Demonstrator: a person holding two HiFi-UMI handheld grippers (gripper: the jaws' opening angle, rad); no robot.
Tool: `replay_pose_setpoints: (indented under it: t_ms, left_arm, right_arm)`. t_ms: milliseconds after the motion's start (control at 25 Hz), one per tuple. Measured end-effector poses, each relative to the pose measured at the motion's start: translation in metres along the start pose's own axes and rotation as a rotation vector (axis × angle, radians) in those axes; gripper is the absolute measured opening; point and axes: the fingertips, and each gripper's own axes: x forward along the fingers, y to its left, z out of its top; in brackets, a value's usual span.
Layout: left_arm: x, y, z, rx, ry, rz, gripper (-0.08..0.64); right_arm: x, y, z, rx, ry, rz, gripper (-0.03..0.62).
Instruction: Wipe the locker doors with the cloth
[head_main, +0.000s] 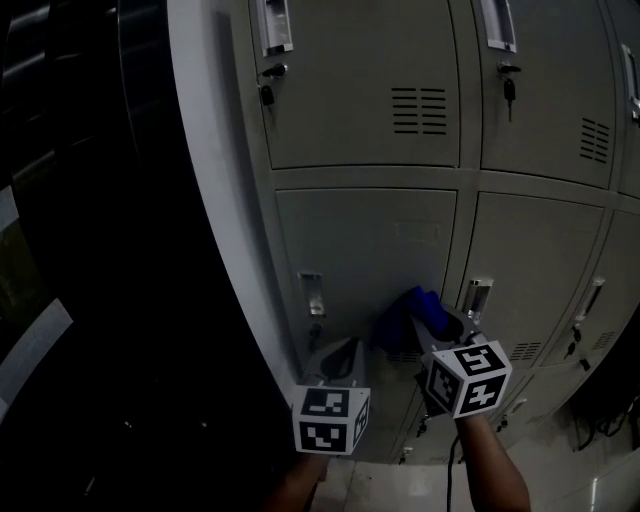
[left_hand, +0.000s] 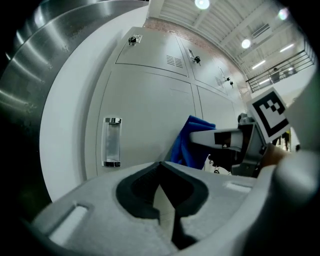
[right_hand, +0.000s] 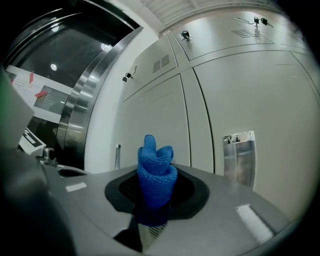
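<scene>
A bank of grey locker doors (head_main: 365, 235) fills the head view. My right gripper (head_main: 432, 322) is shut on a blue cloth (head_main: 405, 318), and the cloth's bunched end lies against the lower part of the middle-row door. In the right gripper view the cloth (right_hand: 156, 172) stands up between the jaws in front of the lockers (right_hand: 240, 100). My left gripper (head_main: 340, 358) hangs lower left of it, shut with nothing in it, close to the same door. The left gripper view shows the cloth (left_hand: 192, 140) and the right gripper (left_hand: 200, 137) beside the door (left_hand: 145, 120).
Each door has a chrome recessed handle (head_main: 311, 294), a key lock (head_main: 266, 94) and vent slots (head_main: 420, 110). A dark curved steel column (head_main: 90, 230) stands left of the lockers. Pale floor (head_main: 560, 480) shows at the lower right.
</scene>
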Motion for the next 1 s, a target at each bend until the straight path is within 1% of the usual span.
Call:
replay_pose_setpoints:
  t_ms: [240, 360, 440, 560, 720, 800, 1000]
  left_arm:
    - [0.004, -0.006, 0.001, 0.004, -0.001, -0.013, 0.002]
    - [0.003, -0.004, 0.003, 0.007, -0.005, -0.006, 0.002]
    - [0.001, -0.002, 0.006, 0.013, -0.008, -0.009, 0.002]
    - [-0.005, 0.008, 0.015, 0.021, -0.024, 0.008, 0.002]
    - [-0.018, 0.032, 0.034, 0.039, -0.06, 0.076, 0.002]
    - [-0.026, 0.043, 0.043, 0.045, -0.079, 0.109, 0.002]
    - [-0.042, 0.063, 0.059, 0.062, -0.101, 0.161, 0.002]
  right_arm:
    - [-0.01, -0.016, -0.001, 0.0, -0.001, -0.033, 0.089]
    - [-0.009, -0.015, 0.0, -0.007, 0.004, -0.025, 0.089]
    - [-0.008, -0.003, 0.005, -0.02, 0.007, 0.009, 0.088]
    - [-0.003, 0.03, 0.025, -0.055, -0.023, 0.096, 0.087]
    - [0.015, 0.073, 0.059, -0.097, -0.082, 0.192, 0.088]
    - [0.026, 0.093, 0.073, -0.098, -0.108, 0.231, 0.088]
    - [0.055, 0.141, 0.094, -0.115, -0.139, 0.315, 0.088]
